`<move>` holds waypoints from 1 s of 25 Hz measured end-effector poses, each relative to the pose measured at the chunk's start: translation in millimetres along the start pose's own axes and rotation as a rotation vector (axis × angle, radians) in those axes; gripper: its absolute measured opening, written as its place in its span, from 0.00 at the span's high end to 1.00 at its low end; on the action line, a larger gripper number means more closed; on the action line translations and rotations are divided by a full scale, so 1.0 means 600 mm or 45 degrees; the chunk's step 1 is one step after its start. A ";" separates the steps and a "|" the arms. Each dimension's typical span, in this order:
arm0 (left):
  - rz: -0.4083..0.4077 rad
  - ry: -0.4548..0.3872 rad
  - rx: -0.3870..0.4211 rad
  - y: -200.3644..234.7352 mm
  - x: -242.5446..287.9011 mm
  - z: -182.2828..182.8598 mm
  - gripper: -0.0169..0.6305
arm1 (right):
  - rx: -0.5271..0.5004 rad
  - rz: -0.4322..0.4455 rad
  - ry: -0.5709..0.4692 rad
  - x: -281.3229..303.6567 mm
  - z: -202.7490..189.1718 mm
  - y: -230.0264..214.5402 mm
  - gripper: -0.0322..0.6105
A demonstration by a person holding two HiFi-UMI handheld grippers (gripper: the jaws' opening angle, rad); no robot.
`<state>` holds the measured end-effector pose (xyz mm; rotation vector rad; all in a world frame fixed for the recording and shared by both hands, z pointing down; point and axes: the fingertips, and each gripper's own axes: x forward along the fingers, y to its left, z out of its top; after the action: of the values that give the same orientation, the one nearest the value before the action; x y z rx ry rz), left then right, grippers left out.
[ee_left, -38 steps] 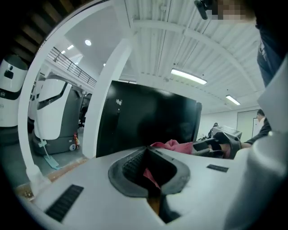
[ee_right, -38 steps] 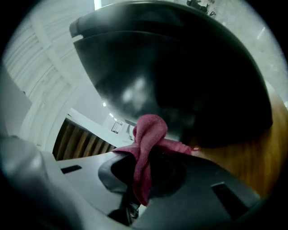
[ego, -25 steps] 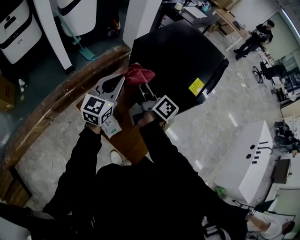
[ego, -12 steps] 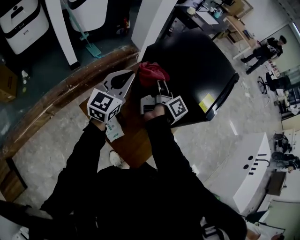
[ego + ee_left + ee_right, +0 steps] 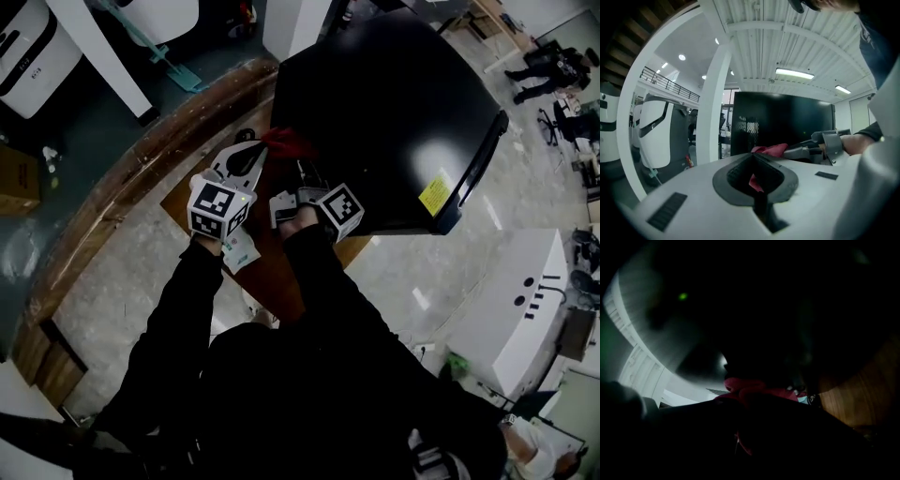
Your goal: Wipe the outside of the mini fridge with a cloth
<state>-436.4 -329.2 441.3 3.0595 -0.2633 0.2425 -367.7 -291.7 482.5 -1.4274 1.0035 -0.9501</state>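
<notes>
The black mini fridge [image 5: 394,103] stands on a low wooden board [image 5: 281,277]. A red cloth [image 5: 286,142] lies bunched against the fridge's near left side. My left gripper [image 5: 255,148] is shut, with its tip at the cloth. In the left gripper view a strip of the red cloth [image 5: 754,182] shows inside the closed jaws, and the fridge [image 5: 783,122] is straight ahead. My right gripper [image 5: 302,167] is just right of it, shut on the same cloth [image 5: 754,389]. The right gripper view is mostly dark, hard against the fridge.
A curved wooden kerb [image 5: 122,187] runs behind the fridge on the left. White machines [image 5: 28,52] and a white pillar [image 5: 98,52] stand beyond it. A white kiosk [image 5: 525,300] is at the right. A person [image 5: 553,66] stands far off.
Both grippers and the cloth have kept together and shifted along the fridge's near left side. The cloth now looks smaller and pressed closer. The head camera has swung.
</notes>
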 end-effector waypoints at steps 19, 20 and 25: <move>0.011 0.706 -0.168 -0.006 0.118 -0.403 0.97 | 0.163 -0.416 0.037 0.013 -0.008 -0.423 0.87; 0.006 0.722 -0.170 -0.011 0.118 -0.412 0.97 | 0.165 -0.431 0.033 0.011 -0.009 -0.436 0.87; -0.024 0.715 -0.135 -0.036 0.107 -0.405 0.97 | -0.002 -0.405 0.104 0.001 -0.014 -0.423 0.87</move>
<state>-407.0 -300.6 690.5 2.7401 -0.2020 1.0185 -356.8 -283.4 736.2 -1.5892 0.8493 -1.2464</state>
